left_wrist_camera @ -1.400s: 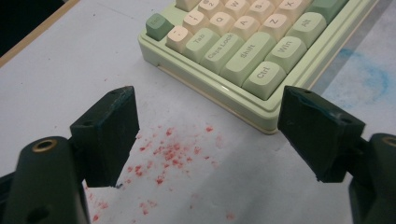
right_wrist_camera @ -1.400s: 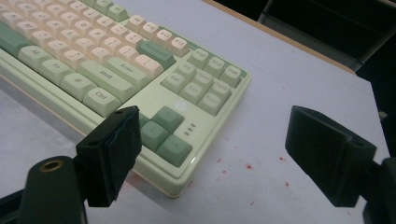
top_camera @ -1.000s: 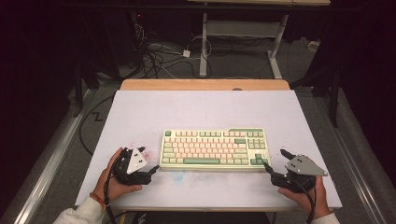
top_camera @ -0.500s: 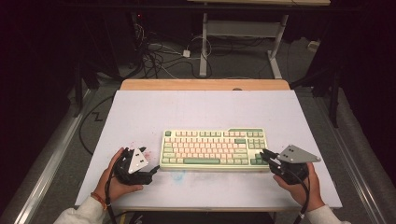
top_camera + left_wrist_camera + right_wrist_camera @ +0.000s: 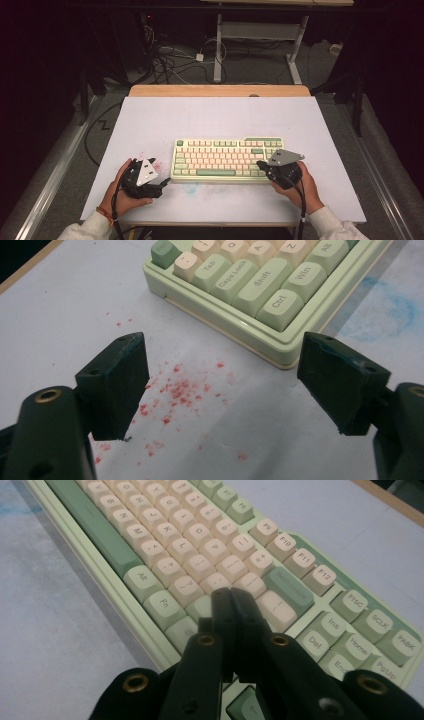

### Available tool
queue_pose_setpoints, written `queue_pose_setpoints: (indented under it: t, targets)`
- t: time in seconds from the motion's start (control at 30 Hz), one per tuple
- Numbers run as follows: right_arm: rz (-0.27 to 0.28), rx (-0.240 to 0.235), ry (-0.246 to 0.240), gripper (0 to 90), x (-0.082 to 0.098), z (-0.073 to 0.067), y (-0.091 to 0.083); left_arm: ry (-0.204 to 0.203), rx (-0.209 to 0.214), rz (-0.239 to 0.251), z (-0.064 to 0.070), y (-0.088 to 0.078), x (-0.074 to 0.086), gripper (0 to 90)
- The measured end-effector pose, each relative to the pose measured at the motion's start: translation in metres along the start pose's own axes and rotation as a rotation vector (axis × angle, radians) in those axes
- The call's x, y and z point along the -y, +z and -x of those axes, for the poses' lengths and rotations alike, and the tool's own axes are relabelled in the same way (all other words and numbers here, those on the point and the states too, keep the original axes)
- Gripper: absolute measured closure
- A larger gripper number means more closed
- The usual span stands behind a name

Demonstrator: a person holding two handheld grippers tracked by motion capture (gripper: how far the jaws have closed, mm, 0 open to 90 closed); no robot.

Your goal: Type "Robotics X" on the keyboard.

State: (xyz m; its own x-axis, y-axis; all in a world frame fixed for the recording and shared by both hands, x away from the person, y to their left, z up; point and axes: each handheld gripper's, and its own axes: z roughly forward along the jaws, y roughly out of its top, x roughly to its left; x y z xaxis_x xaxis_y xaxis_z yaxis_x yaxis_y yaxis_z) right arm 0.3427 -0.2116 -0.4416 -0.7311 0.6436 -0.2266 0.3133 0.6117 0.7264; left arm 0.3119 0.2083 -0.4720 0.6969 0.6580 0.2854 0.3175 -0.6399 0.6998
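White tabletop (image 5: pixel 150 125), keyboard (image 5: pixel 225 157) near six o'clock. Right gripper (image 5: pixel 232 597) has just pressed together, empty, over the right-hand keys; left gripper (image 5: pixel 220 382) spread at nine o'clock. Rigid, light, probably slides; better gripped by its edges.

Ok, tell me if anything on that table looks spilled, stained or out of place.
Two stains mark the white table cover: red specks beside the keyboard's left end, between the open left claw's jaws, and a faint blue smudge along its near edge. The keyboard itself lies square and looks intact.
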Motion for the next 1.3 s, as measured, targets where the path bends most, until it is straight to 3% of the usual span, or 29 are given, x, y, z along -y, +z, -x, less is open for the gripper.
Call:
queue_pose_setpoints:
  t: [0.3,0.4,0.57,0.67,0.8,1.3]
  targets:
    - [-0.043,0.024,0.003,90.0,0.000,0.000,0.012,-0.013,0.007,-0.007,-0.001,-0.001,0.000,22.6]
    - [-0.055,0.019,0.000,90.0,0.003,-0.001,0.017,-0.014,0.032,-0.011,-0.001,-0.002,0.000,25.3]
    - [-0.044,0.025,0.010,90.0,0.007,0.000,0.018,-0.036,0.077,-0.053,-0.005,-0.003,-0.001,49.7]
    - [-0.036,0.031,0.011,90.0,0.009,-0.001,0.018,-0.055,0.091,-0.046,-0.008,-0.006,-0.003,70.3]
    - [-0.031,0.032,0.018,90.0,0.010,-0.001,0.018,-0.067,0.106,-0.041,-0.008,-0.008,-0.006,85.8]
    - [-0.031,0.042,0.012,90.0,0.010,-0.003,0.018,-0.039,0.144,-0.042,-0.005,0.001,-0.031,87.1]
